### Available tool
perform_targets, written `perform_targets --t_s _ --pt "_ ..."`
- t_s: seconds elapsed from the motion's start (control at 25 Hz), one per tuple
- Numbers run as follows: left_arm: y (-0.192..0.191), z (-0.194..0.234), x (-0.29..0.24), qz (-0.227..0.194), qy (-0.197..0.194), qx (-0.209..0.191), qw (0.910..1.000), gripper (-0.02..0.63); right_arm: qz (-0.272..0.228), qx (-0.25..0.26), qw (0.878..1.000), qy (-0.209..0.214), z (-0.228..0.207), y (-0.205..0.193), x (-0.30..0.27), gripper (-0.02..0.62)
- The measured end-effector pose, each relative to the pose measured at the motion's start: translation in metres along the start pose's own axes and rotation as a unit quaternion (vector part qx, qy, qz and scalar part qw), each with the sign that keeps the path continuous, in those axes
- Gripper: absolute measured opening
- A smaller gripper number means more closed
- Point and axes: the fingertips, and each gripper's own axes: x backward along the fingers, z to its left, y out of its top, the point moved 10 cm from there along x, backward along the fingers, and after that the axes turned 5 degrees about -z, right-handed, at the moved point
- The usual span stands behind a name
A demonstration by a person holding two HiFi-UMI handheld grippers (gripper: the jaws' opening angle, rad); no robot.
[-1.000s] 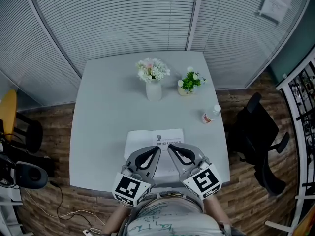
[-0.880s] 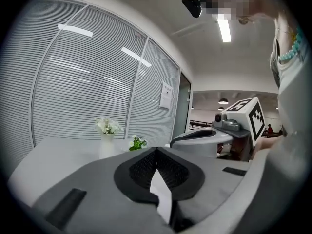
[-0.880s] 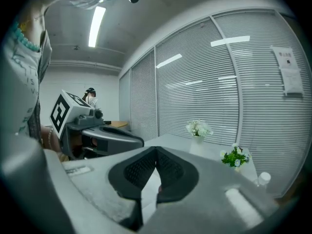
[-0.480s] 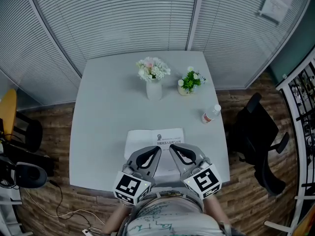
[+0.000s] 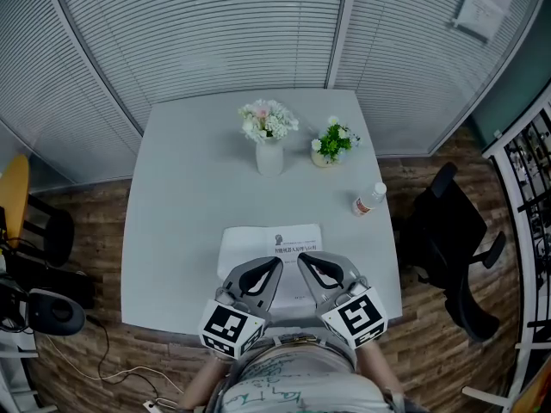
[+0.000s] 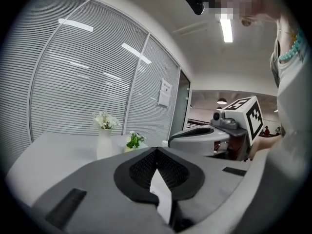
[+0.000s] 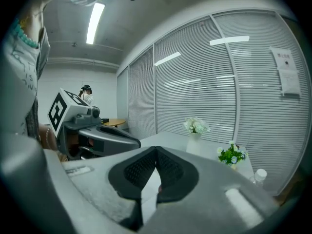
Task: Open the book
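A wall of slatted blinds point(image 5: 215, 33) curves round the far side of a pale grey tabletop point(image 5: 181, 196), which fills most of the head view. The book point(image 5: 258, 241) lies flat at the middle of the near edge, directly in front of the person, where both hands reach it without stretching. Its upper face is white, with a small figure and a few lines of print on its far right part. I cannot tell whether that face is a front cover or a title page, so the scene fits a book lying shut as well as one already laid open at its first leaves. The left gripper point(image 5: 277, 261) and the right gripper point(image 5: 300, 256) hang side by side above the near half of the book. They are angled inward so that their tips almost meet over its middle, probably to keep both within easy reach of the book. Each pair of fingers is brought together, tips touching, with nothing held. The white seen through the gap behind the tips is probably the book underneath. A vase of white flowers point(image 5: 269, 144), a small potted plant point(image 5: 331, 144) to its right and a bottle point(image 5: 368, 200) near the right edge stand well apart from the book, leaving room around it.
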Motion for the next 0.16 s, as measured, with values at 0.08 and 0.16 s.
perform_targets --t_s 0.08,0.16 --pt "-0.0002 0.0005 0.0008 0.001 0.002 0.0 1.0 -0.002 0.001 0.002 1.0 0.0 0.0005 0.0003 -0.0002 0.002" --pt "-0.0002 0.0008 0.0017 0.003 0.003 0.0 1.0 -0.002 0.003 0.002 1.0 0.0 0.0008 0.0001 -0.0003 0.002"
